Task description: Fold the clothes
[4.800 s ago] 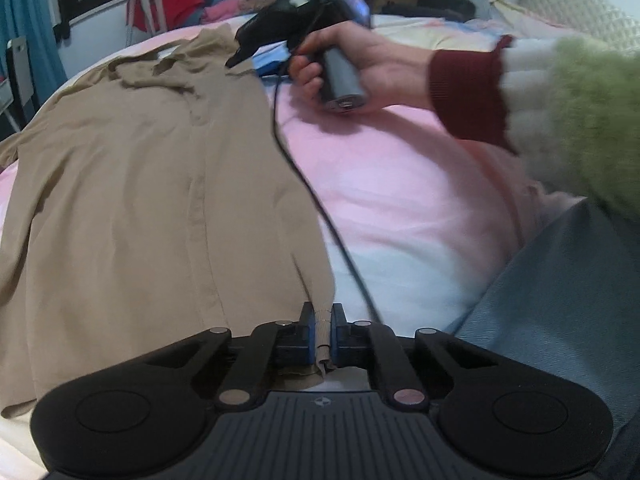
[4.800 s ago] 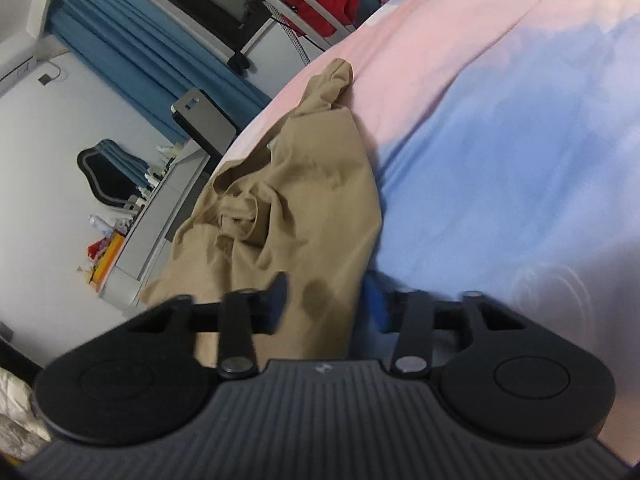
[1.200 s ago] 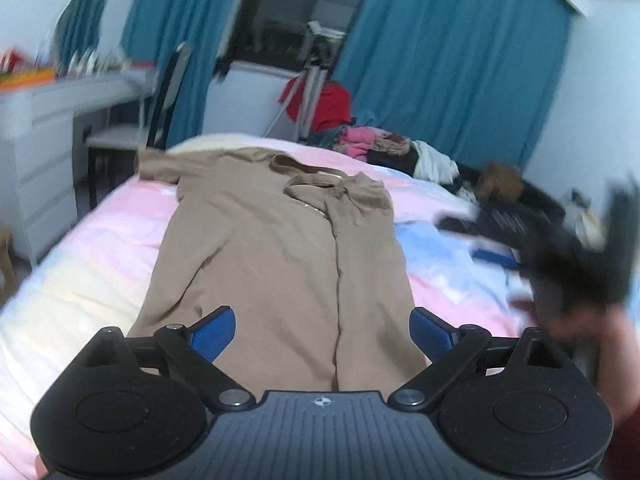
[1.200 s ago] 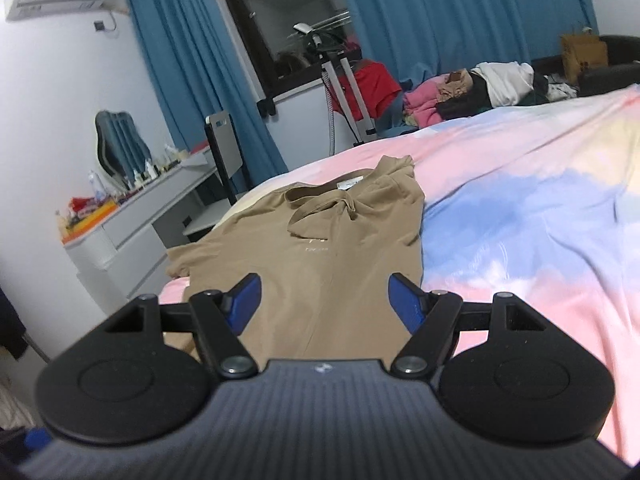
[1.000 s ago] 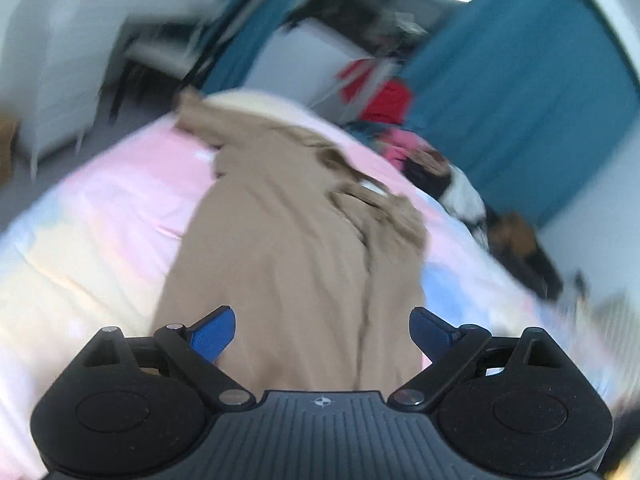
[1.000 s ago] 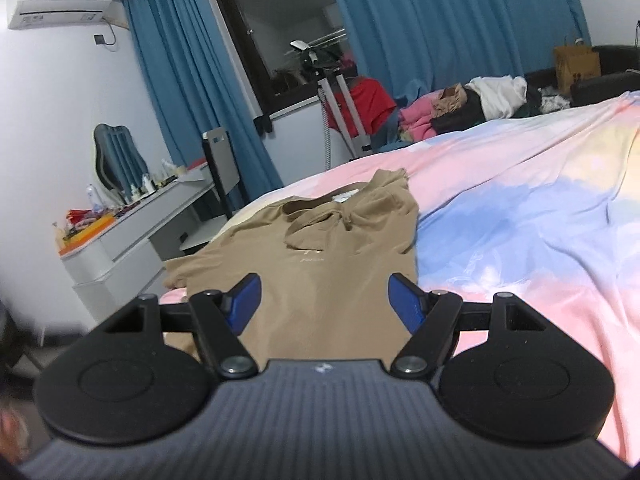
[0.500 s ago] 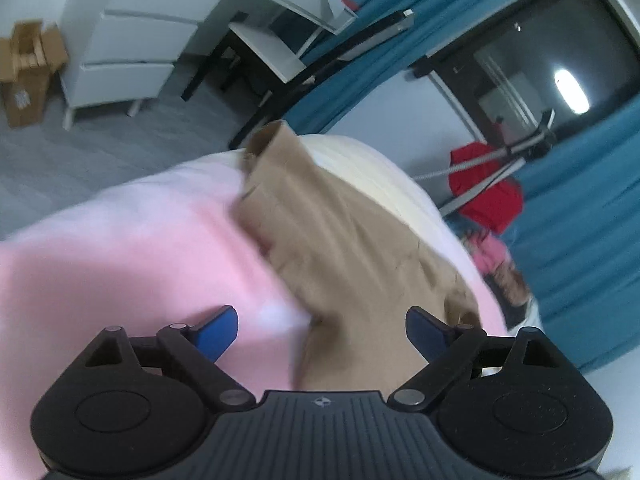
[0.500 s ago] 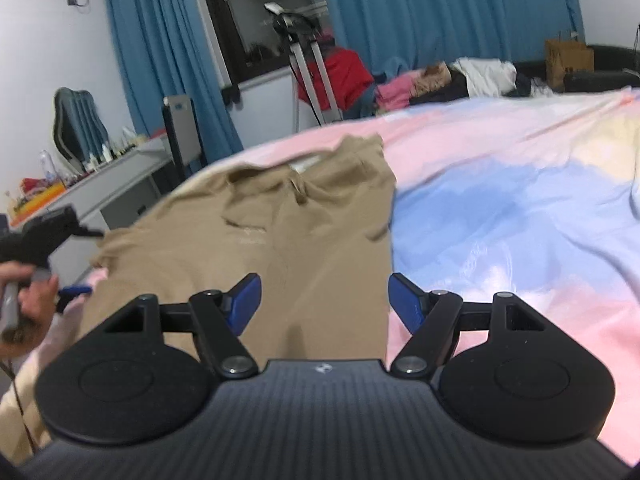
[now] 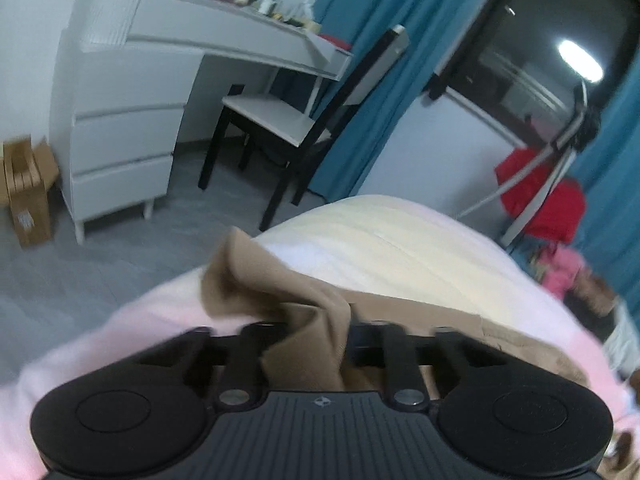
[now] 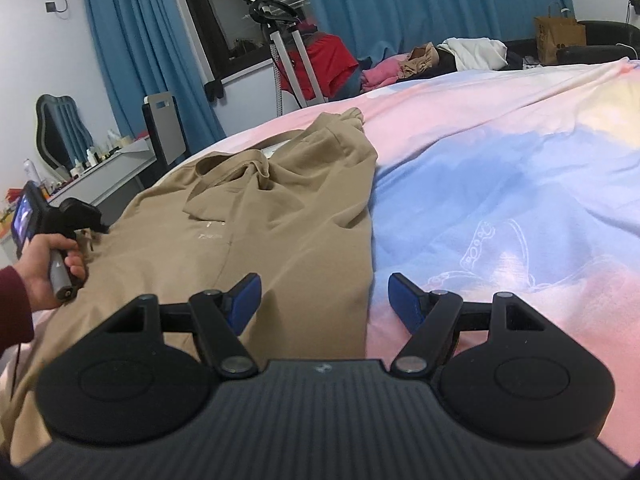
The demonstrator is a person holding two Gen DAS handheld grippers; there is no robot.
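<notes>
- Tan shirt (image 10: 256, 232) lies spread on the bed (image 10: 500, 184), collar end toward the far curtains, one sleeve out at the bed's edge nearest the white desk (image 9: 132, 92).
- Left hand-held gripper (image 9: 316, 344): jaws have just been closing and are now pinched narrow on a bunched fold of the shirt's sleeve (image 9: 256, 280); cloth rises between the jaws and hides the pads.
- Right hand-held gripper (image 10: 324, 300): jaws stand wide, nothing between the pads; it hovers over the shirt's near hem, at its right edge where cloth meets the bedcover.
- The person's left hand (image 10: 48, 264) is on the handle at the shirt's left side, seen from the right wrist view.
- Handling, judged: thin, soft, light fabric; it wrinkles and drapes readily, has no stiffness, and should trail rather than hold shape when lifted.
- Best holds, judged: sleeve end or shoulder seam for folding inward; hem corners for the lengthwise fold. A single-layer pinch may slip; take a doubled fold.
- Risk, judged: dragging the sleeve could shift the whole body on the smooth bedcover.
</notes>
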